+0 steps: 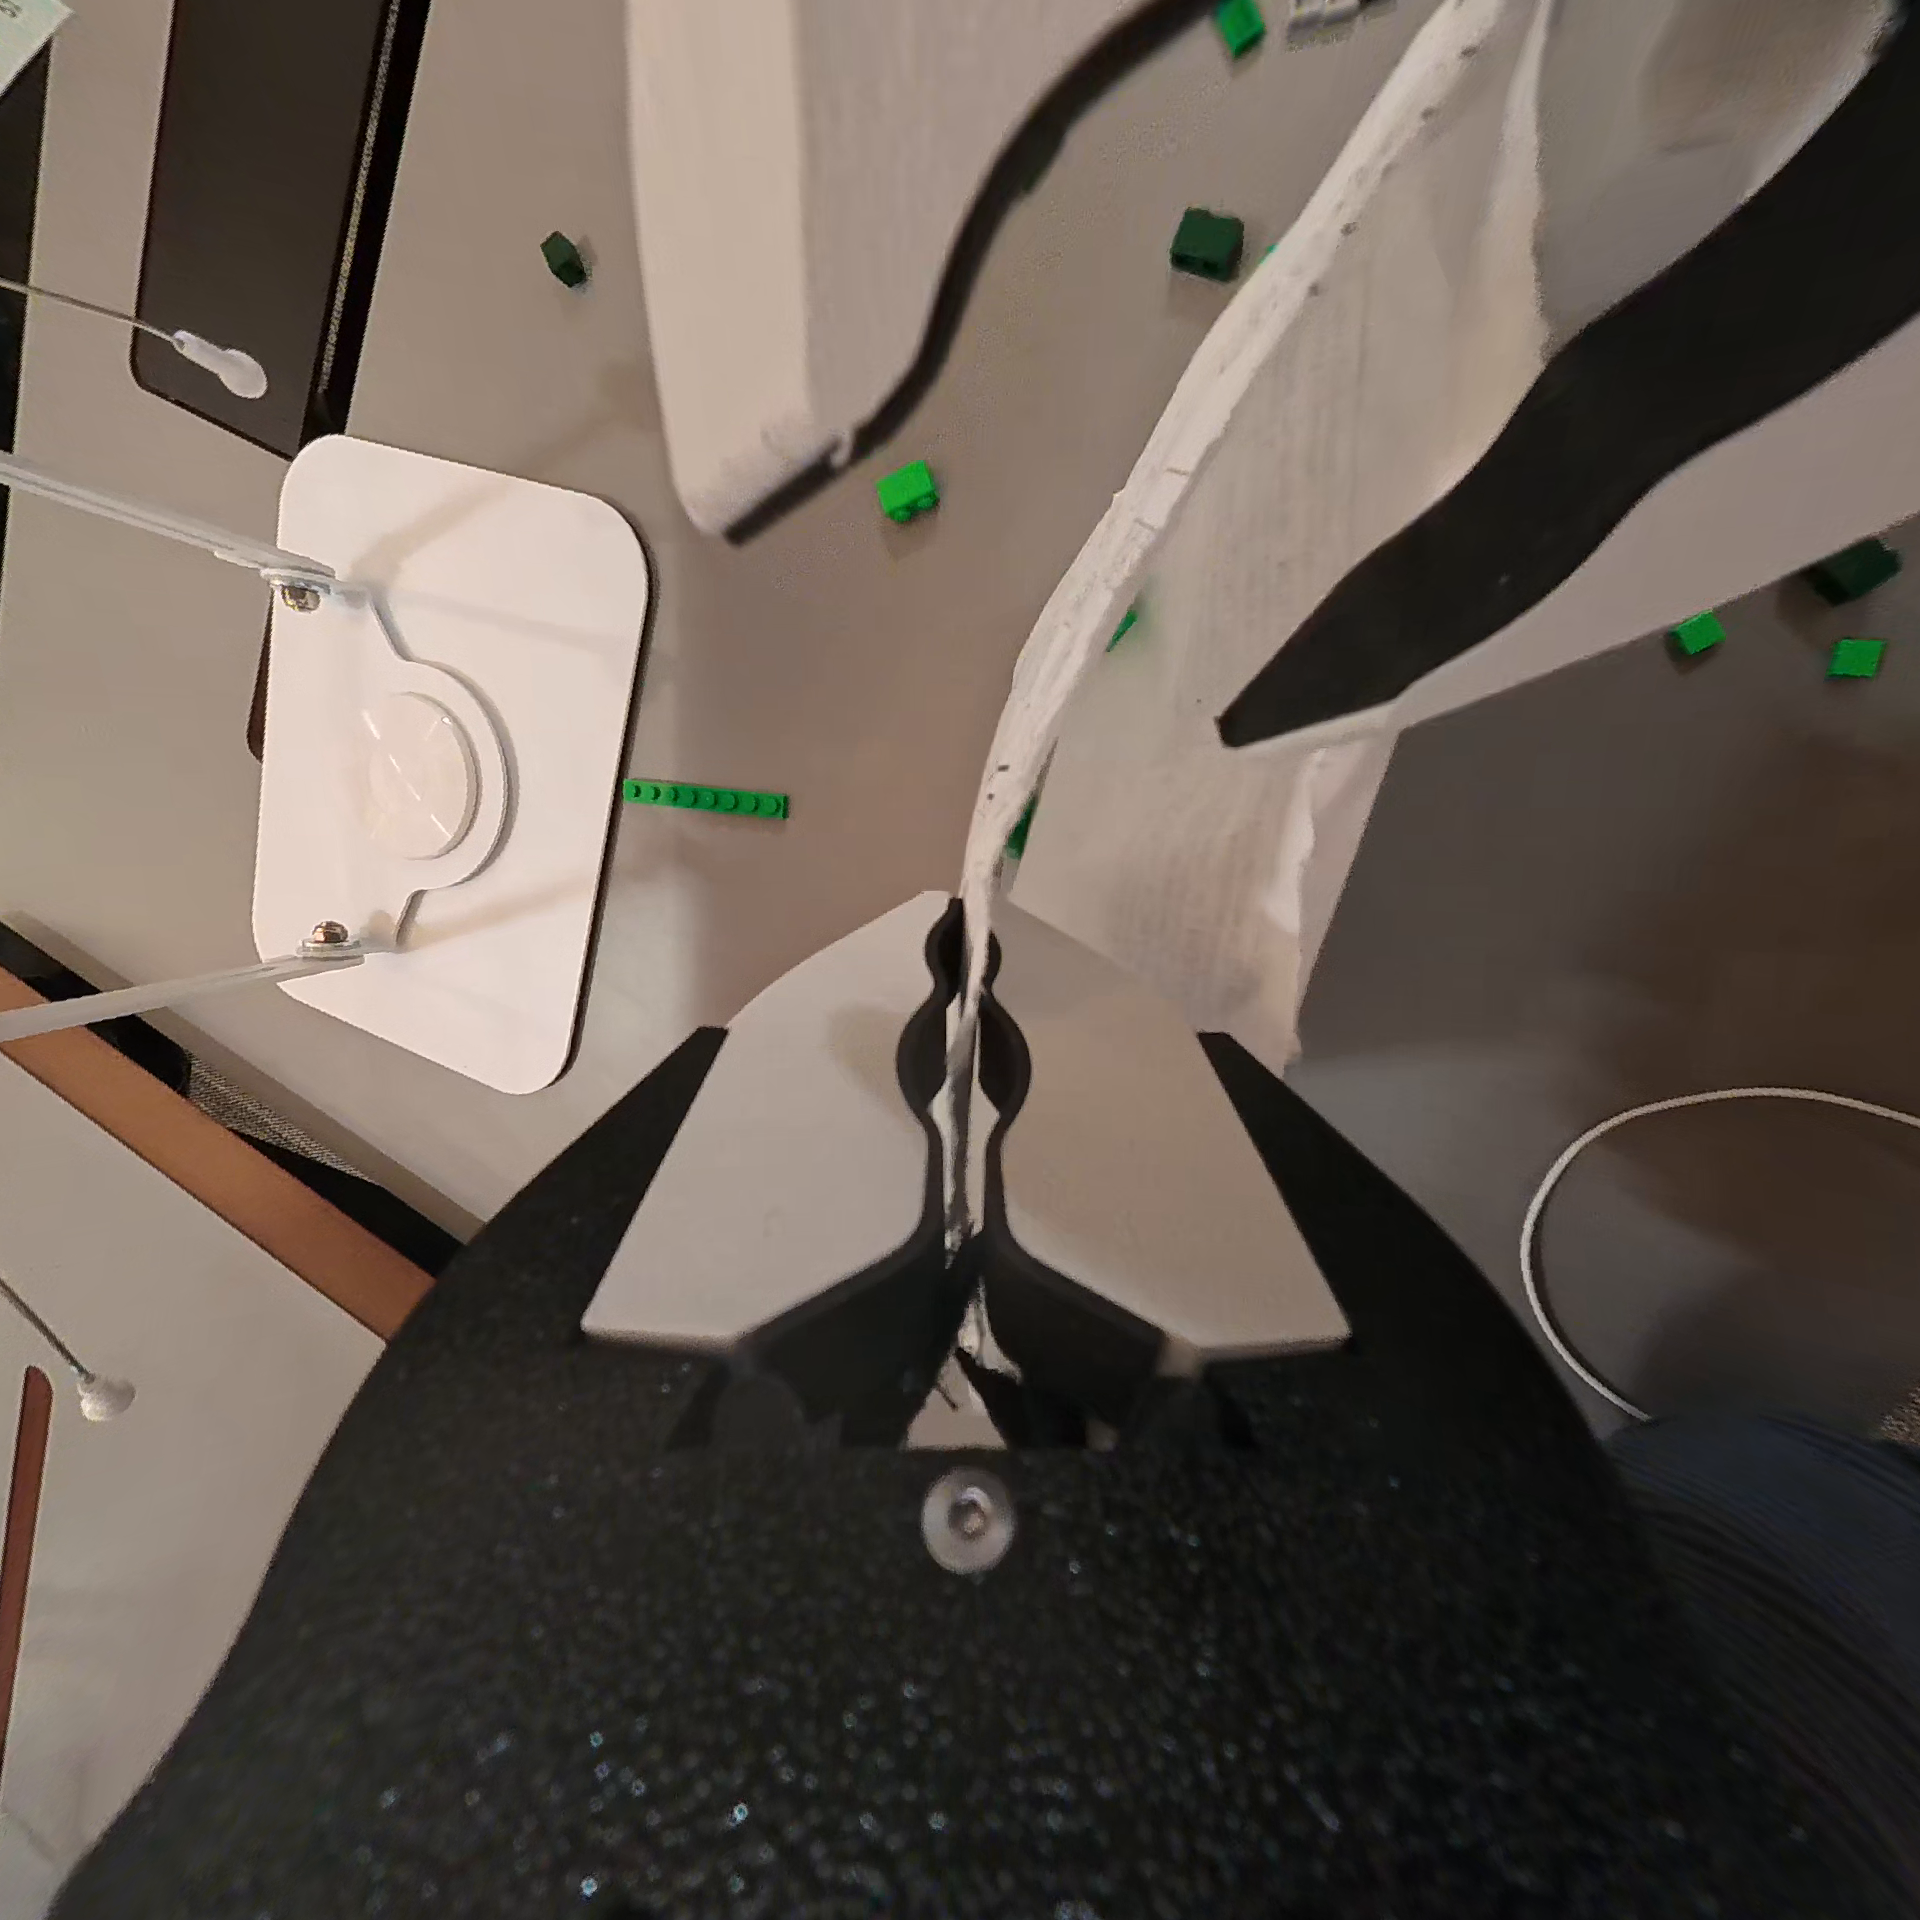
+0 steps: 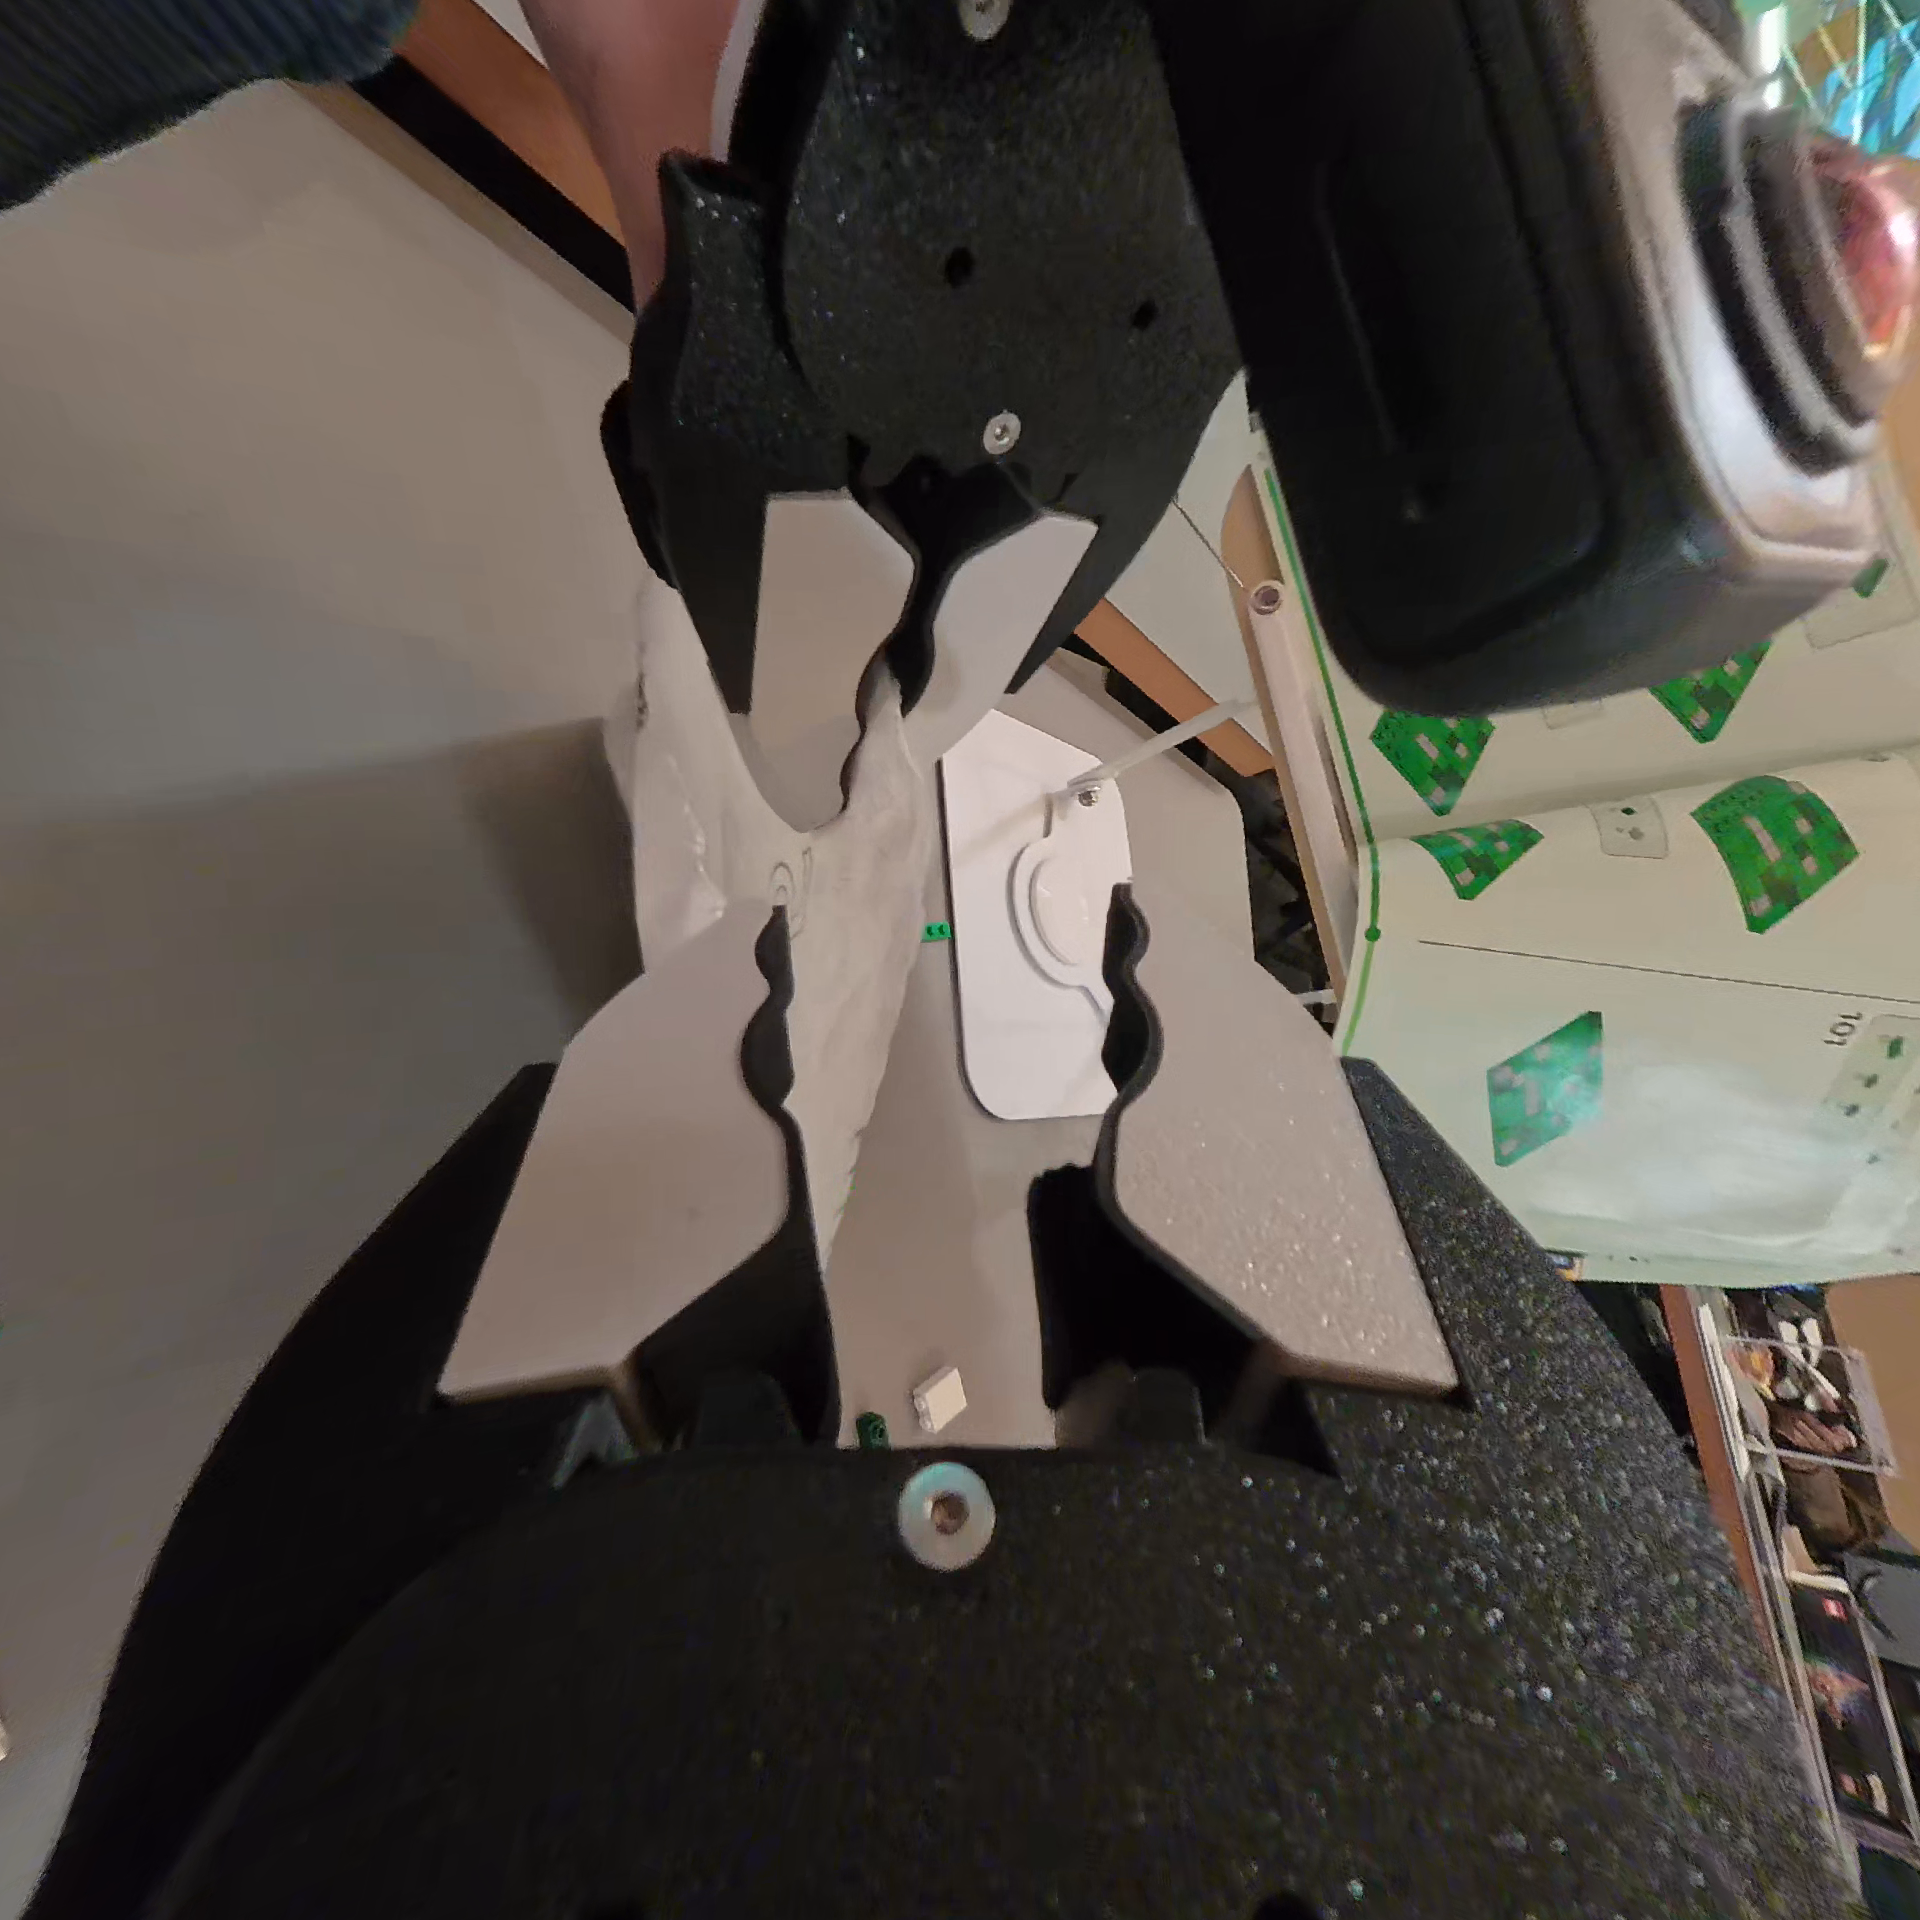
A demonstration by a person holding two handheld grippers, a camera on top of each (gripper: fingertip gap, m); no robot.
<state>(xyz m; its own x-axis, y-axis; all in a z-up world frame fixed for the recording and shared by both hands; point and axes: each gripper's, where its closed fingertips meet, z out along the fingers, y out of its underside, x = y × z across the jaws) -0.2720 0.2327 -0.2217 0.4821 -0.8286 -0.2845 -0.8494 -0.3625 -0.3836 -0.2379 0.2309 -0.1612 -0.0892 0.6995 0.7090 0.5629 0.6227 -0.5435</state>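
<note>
The white paper bag [image 1: 1226, 790] hangs above the grey table [image 1: 852, 665], its thin edge pinched tight in the left gripper [image 1: 961, 935], which points forward over scattered green bricks [image 1: 906, 488]. The right gripper [image 2: 945, 925] faces the left one nose to nose, jaws spread wide with nothing in them, the bag just beside its left finger [image 2: 665, 1091].

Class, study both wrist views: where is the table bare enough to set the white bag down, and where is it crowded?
Bare: the grey table between the white stand plate and the white bag, crossed only by a long green strip. Crowded: farther off, scattered green bricks. The left claw pinches the bag; the right claw is open.
</note>
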